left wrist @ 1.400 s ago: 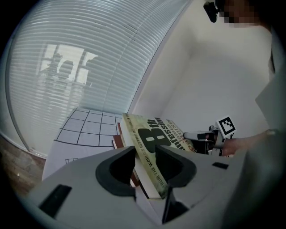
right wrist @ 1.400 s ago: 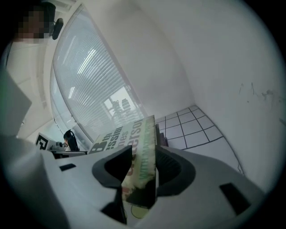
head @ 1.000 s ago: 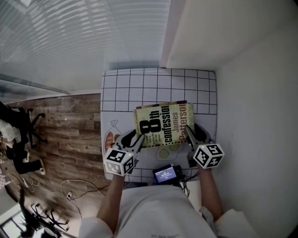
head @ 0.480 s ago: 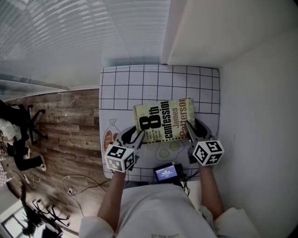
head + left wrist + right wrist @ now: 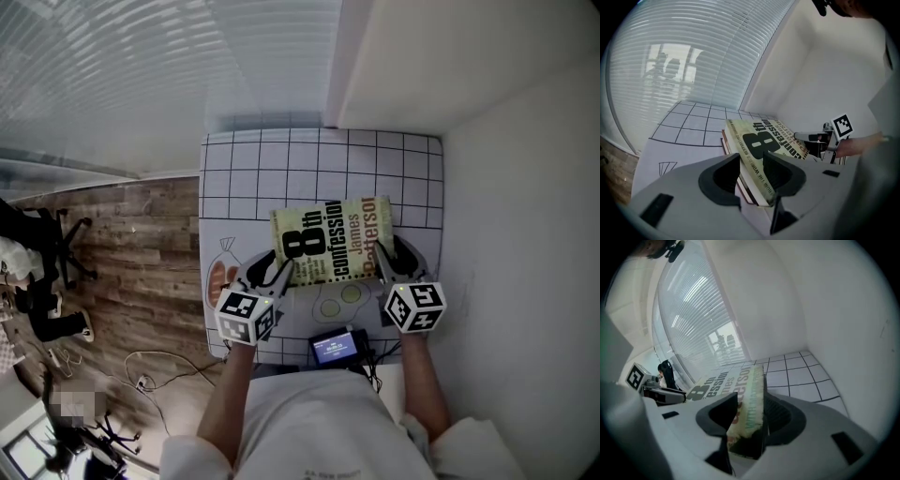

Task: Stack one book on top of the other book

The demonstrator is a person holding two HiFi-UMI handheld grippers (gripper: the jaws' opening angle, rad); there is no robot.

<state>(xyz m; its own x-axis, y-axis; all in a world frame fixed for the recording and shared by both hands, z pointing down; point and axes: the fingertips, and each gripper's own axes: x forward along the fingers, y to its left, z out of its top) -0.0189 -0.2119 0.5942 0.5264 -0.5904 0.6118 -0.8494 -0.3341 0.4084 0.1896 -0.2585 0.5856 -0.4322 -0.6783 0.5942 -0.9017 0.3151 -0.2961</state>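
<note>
1. The 8th Confession book (image 5: 330, 239) lies cover up on a second book, near the middle of the grid-printed tabletop (image 5: 281, 173). The head view shows little of the one beneath.
2. The lower book (image 5: 744, 186) shows in the left gripper view, as a dark red edge under the upper book's near left corner, with the two edges roughly in line.
3. The left tool (image 5: 264, 274) is clenched on the 8th Confession book at that near left corner, with its pads against the book on both sides.
4. The right tool (image 5: 392, 261) sits at the near right corner. Its jaws have just been opening, and the book's edge stands between them, but the grip is released.
5. Both tools slope down and away from the person, whose forearms run back from the marker cubes to the bottom of the head view.
6. A small lit screen (image 5: 333, 349) sits at the tabletop's near edge, between the forearms.
7. Wood flooring (image 5: 141, 253) lies to the left of the tabletop, and a white wall (image 5: 506, 234) stands close on the right.
</note>
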